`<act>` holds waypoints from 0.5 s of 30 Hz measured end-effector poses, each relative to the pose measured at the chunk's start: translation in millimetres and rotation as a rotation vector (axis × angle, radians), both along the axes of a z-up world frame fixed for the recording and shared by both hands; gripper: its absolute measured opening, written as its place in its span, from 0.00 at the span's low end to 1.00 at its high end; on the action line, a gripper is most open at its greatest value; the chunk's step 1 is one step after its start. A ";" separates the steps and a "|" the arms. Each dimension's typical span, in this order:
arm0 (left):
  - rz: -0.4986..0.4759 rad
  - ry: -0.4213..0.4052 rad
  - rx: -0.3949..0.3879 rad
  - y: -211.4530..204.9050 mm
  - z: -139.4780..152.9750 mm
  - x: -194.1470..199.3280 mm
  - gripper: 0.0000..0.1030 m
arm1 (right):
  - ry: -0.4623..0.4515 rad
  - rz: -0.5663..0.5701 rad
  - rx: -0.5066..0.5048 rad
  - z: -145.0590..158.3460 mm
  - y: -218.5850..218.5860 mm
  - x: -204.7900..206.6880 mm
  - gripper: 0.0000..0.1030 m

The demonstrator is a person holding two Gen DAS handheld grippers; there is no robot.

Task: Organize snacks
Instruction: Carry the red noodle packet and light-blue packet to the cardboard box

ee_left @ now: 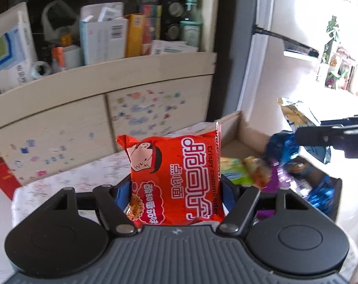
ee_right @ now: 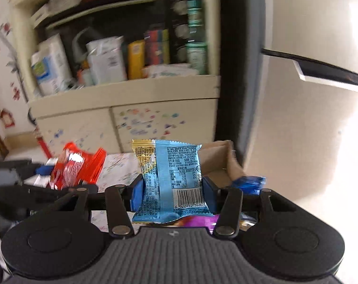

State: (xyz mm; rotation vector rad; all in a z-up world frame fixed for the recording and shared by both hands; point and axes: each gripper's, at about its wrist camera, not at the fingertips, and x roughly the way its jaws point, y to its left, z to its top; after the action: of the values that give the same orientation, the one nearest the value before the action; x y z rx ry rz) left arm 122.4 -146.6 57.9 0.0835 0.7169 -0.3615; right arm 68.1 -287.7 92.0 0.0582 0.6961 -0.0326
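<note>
Left gripper [ee_left: 176,189] is clamped across the lower half of a red crispy-noodle packet [ee_left: 174,172], pads squeezing it from both sides so it stands upright above the patterned tabletop [ee_left: 67,179], with the cardboard box [ee_left: 240,132] just to the far right. Right gripper [ee_right: 173,195] is doing the same with a light blue snack pouch [ee_right: 172,179], jaws pinched in on its lower part, box flap [ee_right: 216,156] behind it.

Both packs look super light and puffy, so I'd guess weight is no issue. The foil is probably slick and crinkly, and the noodle cake inside likely crushes if squeezed hard. Mid-body grip across the narrow width seems right; the sealed edges would just fold. The box already holds a jumble of blue and purple wrappers [ee_left: 320,194].
</note>
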 end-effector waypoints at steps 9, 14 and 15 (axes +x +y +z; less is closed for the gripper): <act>-0.066 0.016 -0.020 -66.9 -3.3 -8.0 0.70 | 0.023 -0.133 0.118 -2.1 -45.9 -9.6 0.56; -0.031 0.061 -0.057 -89.8 -13.5 3.3 0.70 | 0.047 -0.192 0.180 -9.9 -58.3 -7.3 0.56; -0.018 0.064 -0.059 -93.8 -15.7 6.8 0.71 | 0.051 -0.206 0.194 -11.7 -60.8 -6.7 0.56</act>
State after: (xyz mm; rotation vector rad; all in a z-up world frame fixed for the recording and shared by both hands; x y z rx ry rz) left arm 129.1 -240.4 42.1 0.0223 0.7682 -0.4040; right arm 61.4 -348.5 80.3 0.3159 0.7404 -0.1643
